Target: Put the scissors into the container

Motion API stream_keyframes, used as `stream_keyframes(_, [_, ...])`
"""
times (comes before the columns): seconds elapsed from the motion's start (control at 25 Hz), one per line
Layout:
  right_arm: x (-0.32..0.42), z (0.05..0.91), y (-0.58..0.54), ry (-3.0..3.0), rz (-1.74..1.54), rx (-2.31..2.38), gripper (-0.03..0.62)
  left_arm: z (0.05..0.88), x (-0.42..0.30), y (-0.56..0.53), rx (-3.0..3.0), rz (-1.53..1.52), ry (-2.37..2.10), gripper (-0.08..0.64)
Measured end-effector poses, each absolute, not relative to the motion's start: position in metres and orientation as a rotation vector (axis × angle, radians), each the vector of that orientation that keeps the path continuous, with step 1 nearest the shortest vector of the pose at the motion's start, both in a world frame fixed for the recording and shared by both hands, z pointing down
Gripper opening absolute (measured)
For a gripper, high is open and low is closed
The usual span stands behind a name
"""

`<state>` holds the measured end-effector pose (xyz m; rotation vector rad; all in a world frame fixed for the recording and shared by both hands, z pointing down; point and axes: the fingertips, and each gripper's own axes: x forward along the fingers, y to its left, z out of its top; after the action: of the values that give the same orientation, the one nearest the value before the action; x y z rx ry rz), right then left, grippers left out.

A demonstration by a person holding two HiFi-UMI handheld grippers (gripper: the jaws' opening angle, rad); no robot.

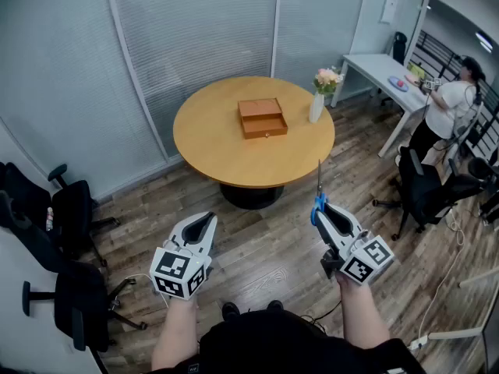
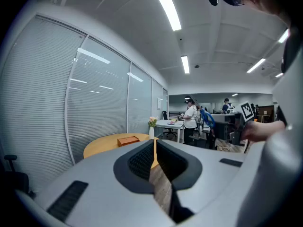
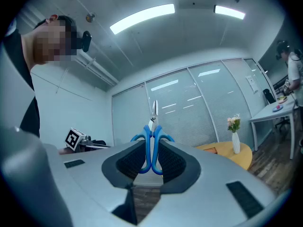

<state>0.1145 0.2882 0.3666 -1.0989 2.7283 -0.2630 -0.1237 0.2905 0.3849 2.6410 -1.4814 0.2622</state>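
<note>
The scissors (image 1: 319, 195), blue-handled with the blades pointing away from me, stick out of my right gripper (image 1: 320, 210), which is shut on the handles. In the right gripper view the scissors (image 3: 152, 141) stand upright between the pads of the right gripper (image 3: 151, 159). The container (image 1: 262, 118), an orange-brown open box, rests on the round wooden table (image 1: 210, 150) well ahead of both grippers. My left gripper (image 1: 204, 224) hangs over the floor with nothing in it, jaws together. In the left gripper view the left gripper (image 2: 154, 156) points toward the container (image 2: 128, 139).
A white vase with flowers (image 1: 318, 100) stands on the table right of the container. Black office chairs (image 1: 74, 209) sit at the left. A white desk (image 1: 382, 68), a person (image 1: 448, 107) and another chair (image 1: 425, 189) are at the right. Wooden floor lies between me and the table.
</note>
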Motion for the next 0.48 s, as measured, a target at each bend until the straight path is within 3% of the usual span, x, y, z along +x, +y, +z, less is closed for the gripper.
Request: stream_keyframes(0.48, [0.114,0.381,0.298,2.739,-0.308,-1.104,0.098,0.395,-0.134,0.297,2.605,0.271,-1.483,0.026])
